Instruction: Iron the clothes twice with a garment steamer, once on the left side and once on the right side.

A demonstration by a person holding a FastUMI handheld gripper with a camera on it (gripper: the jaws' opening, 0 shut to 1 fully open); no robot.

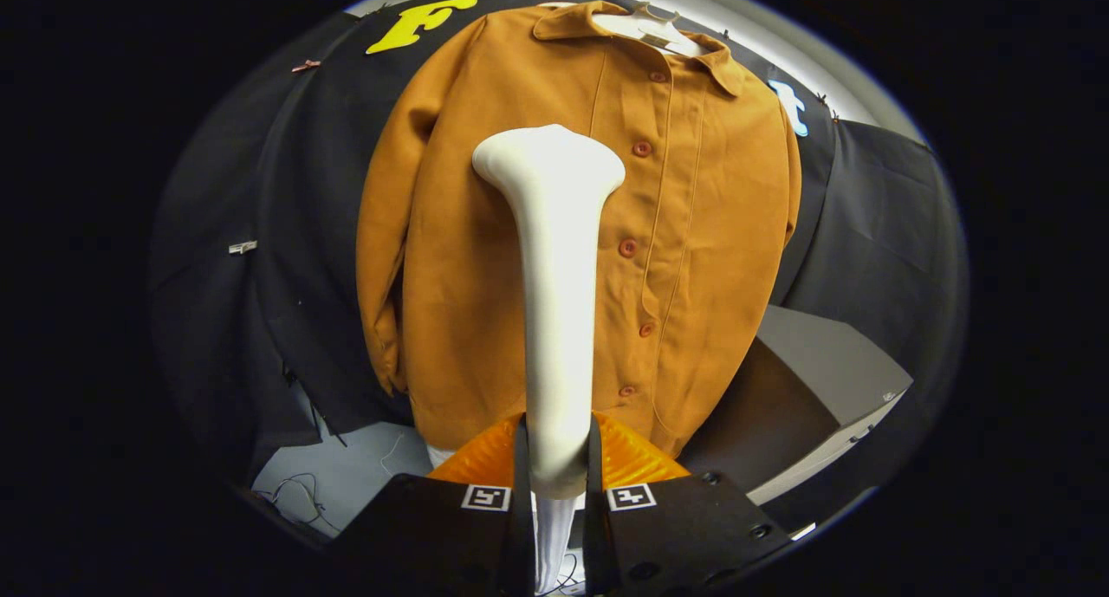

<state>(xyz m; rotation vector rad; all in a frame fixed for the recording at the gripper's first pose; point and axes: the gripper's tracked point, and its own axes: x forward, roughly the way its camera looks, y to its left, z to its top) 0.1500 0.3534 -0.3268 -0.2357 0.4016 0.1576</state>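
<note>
The steamer [554, 302] stood upright between the two fingers of the gripper [556, 471], its handle clamped on both sides low down and its flared head raised in front of the jacket [693, 233], over the panel to one side of the button row [637, 250]. The jaws were clenched on the handle, with no gap visible on either side. Whether the head touched the cloth or stood just off it could not be told from this angle. The jacket hung from a hanger [651, 27] against the black cloth wall [286, 233], collar at the top, one sleeve [385, 250] hanging loose beside the head, the hem falling just beyond the fingers. A grey box [823, 372] sat behind the lower hem on the far side from that sleeve, and thin cables [299, 493] lay on the pale surface below. Judged risks: the grip sat far from the head, so any drag of the head on the cloth could lever the handle and twist it in the jaws. The jacket hung free, and a firm push would likely swing it away or slide it on the hanger rather than press it. The head could catch on the buttons or the placket edge when crossing to the other side. The steamer's hose, running down between the fingers, could snag on the cables.
</note>
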